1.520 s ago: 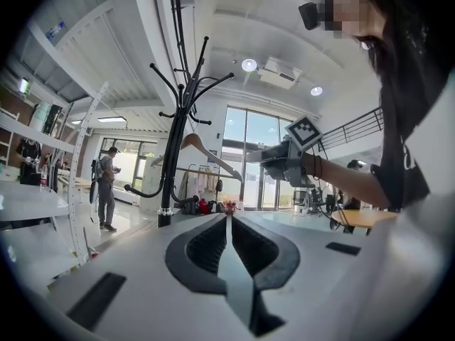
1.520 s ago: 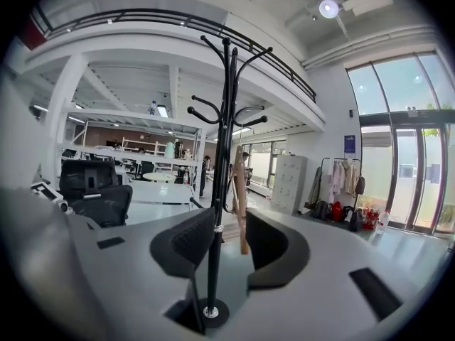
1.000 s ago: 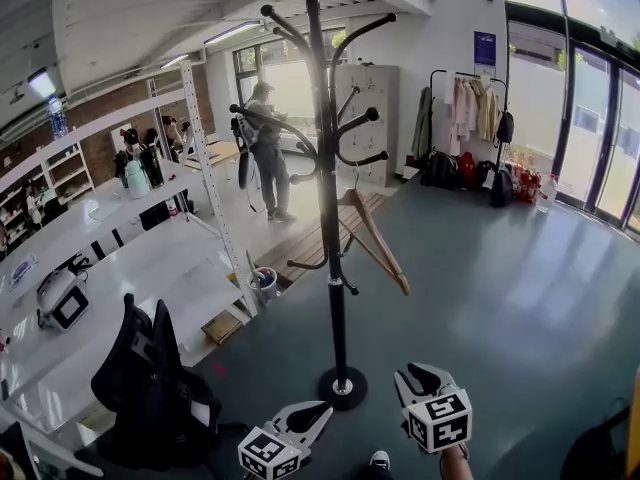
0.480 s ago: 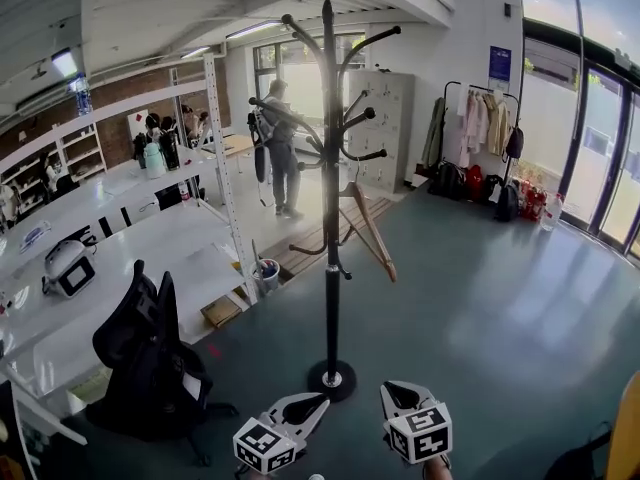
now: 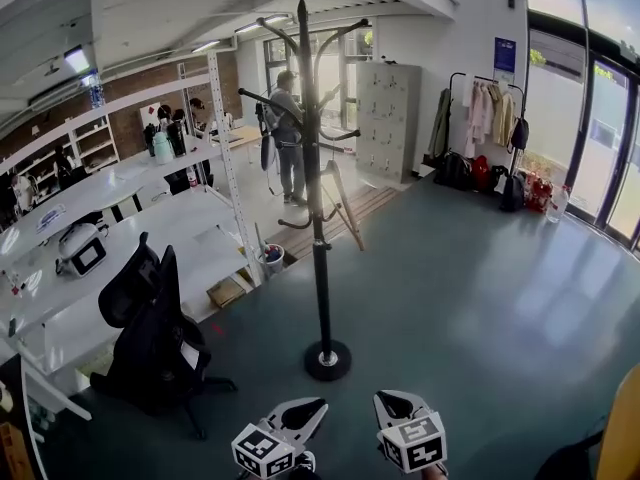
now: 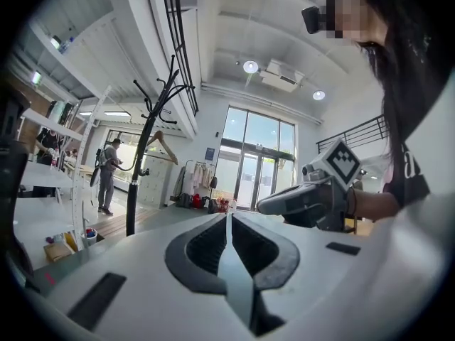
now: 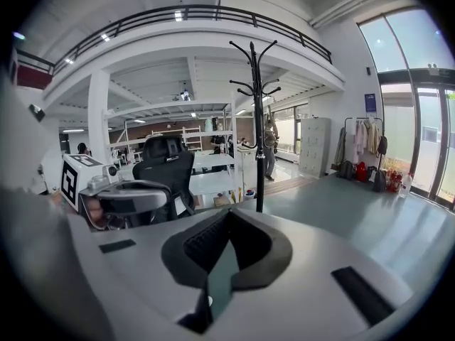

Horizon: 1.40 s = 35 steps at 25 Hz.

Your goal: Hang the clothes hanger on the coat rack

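My left claw (image 5: 318, 406) and right claw (image 5: 384, 400) are both clenched on nothing, jaws pressed together. I hold them low and side by side, as there is nothing to carry. Well ahead of the tips, the wooden clothes hanger (image 5: 345, 211) hangs from a hook partway up the coat rack (image 5: 319, 268), so I judge the task done; the claws sit well clear of the pole

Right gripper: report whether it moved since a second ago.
Yes. The right gripper has drawn back from the coat rack base, toward the picture's bottom; earlier level with it.
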{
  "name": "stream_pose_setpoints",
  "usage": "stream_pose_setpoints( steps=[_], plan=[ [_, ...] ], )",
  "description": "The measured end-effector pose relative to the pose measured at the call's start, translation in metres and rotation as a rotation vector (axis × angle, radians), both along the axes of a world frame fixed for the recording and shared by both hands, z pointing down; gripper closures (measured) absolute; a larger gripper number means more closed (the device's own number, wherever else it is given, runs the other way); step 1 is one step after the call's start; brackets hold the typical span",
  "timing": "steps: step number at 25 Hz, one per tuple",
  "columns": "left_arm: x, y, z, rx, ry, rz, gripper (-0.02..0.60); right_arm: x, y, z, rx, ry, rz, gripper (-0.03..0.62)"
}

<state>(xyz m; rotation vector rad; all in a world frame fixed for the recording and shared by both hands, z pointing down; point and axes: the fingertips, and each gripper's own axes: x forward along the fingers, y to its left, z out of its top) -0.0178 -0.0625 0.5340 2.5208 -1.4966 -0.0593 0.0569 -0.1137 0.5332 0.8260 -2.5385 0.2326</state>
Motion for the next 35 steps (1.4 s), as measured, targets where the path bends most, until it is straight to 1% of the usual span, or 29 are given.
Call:
stream_pose_setpoints(
  steps=[4,8,13,21,28,31,35],
  plan=[
    [0.019,0.026,0.010,-0.011,-0.016,-0.027,0.572,0.020,0.025,0.009,-0.021,-0.008,-0.020,0.585],
    [0.030,0.037,-0.007,-0.006,-0.033,-0.029,0.572,0.023,0.038,0.006,-0.021,-0.022,-0.038,0.585],
    [0.027,0.039,-0.017,0.022,-0.052,-0.036,0.572,0.021,0.045,0.005,-0.012,-0.036,-0.043,0.585],
    [0.010,0.051,-0.019,0.028,-0.090,-0.035,0.572,0.010,0.059,0.008,-0.030,-0.041,-0.036,0.585],
    [-0.012,0.060,-0.017,0.019,-0.086,-0.038,0.572,-0.010,0.072,0.005,-0.036,-0.064,-0.023,0.585],
    [-0.009,0.060,-0.023,0.025,-0.063,-0.025,0.572,-0.012,0.073,0.002,-0.037,-0.076,-0.017,0.585],
    [-0.012,0.061,-0.026,0.027,-0.062,-0.009,0.572,-0.016,0.075,0.000,-0.033,-0.070,-0.005,0.585]
  ],
)
